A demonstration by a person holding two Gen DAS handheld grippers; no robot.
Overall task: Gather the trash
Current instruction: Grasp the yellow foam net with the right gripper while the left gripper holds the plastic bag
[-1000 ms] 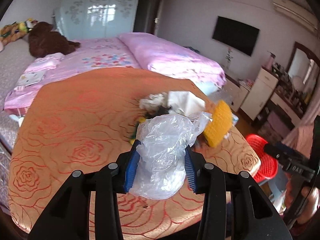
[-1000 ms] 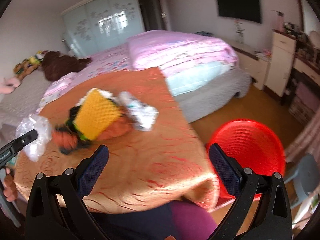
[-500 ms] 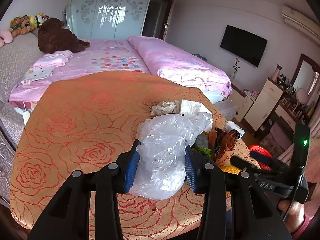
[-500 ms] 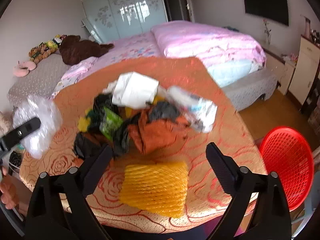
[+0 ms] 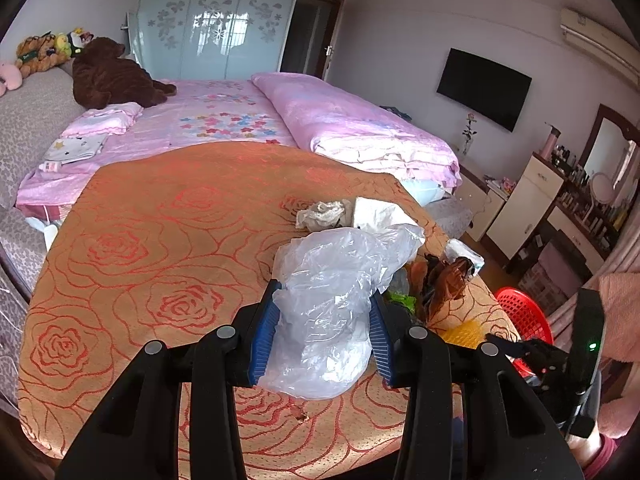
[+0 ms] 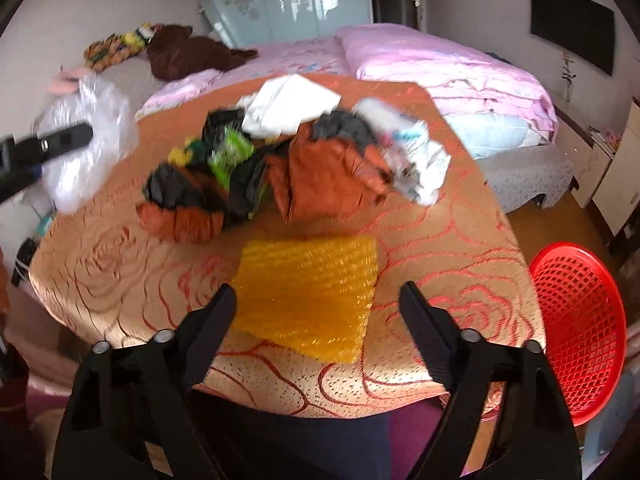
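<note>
- One clear plastic bag is clamped between the blue-padded fingers of the left gripper, held above the near part of the worktop.
- One yellow foam net sleeve lies flat on the worktop just beyond the right gripper, whose fingers stand wide apart with nothing between them.
- The trash pile sits farther back, toward the worktop's right edge; in it are two crumpled orange-brown bags, one green wrapper, some black plastic, one white paper piece and one printed white packet. The right wrist view is motion-blurred, so the count within the pile is approximate.
- One crumpled white tissue lies at the far end of the pile.
- One red mesh basket stands on the floor, right of the worktop and below its edge.
- The worktop carries an orange cloth patterned with red roses.
- Beyond it is one bed with pink covers, one brown plush bear at its far left, a frosted-glass wardrobe behind, and one black television on the right wall.
</note>
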